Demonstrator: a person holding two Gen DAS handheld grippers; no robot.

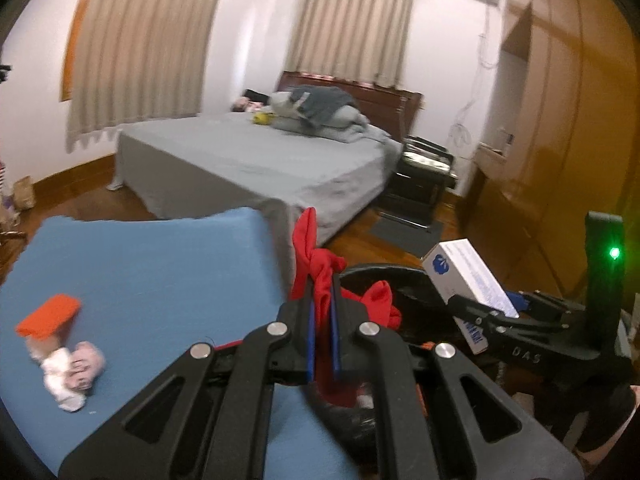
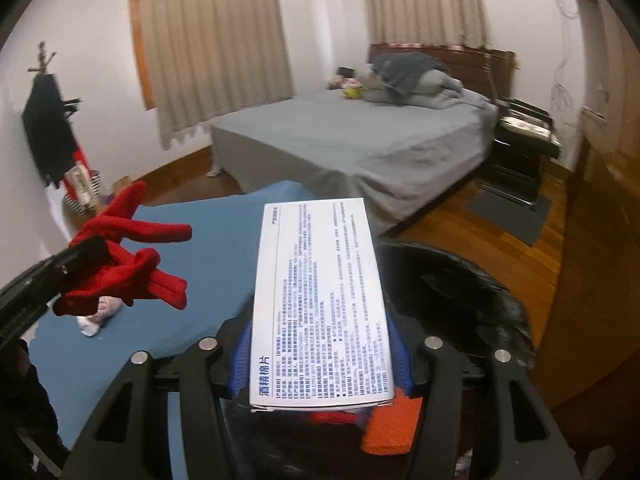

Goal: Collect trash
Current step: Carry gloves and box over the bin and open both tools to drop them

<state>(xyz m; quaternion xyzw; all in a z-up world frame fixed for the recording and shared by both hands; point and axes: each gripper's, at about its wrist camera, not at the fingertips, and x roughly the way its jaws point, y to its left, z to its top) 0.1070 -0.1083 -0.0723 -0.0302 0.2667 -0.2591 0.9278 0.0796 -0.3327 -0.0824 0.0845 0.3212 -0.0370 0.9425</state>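
Note:
My left gripper (image 1: 322,300) is shut on a red cloth (image 1: 316,264), which sticks up past its blue pads. It hangs over the edge of a blue-covered table (image 1: 140,280), beside the rim of a black trash bag (image 1: 380,272). My right gripper (image 2: 320,332) is shut on a white printed box (image 2: 320,300), held above the same black trash bag (image 2: 460,292). An orange piece (image 2: 390,428) lies in the bag under the box. On the table sit an orange block (image 1: 50,314) and a crumpled white-pink wad (image 1: 74,372). The right wrist view shows the red cloth (image 2: 128,256) at left.
A grey bed (image 1: 260,160) with piled bedding stands behind the table. A black nightstand (image 1: 424,176) and a dark floor mat (image 1: 404,228) are to its right. Wooden wardrobes (image 1: 560,140) line the right side. A coat rack (image 2: 48,120) stands at the left wall.

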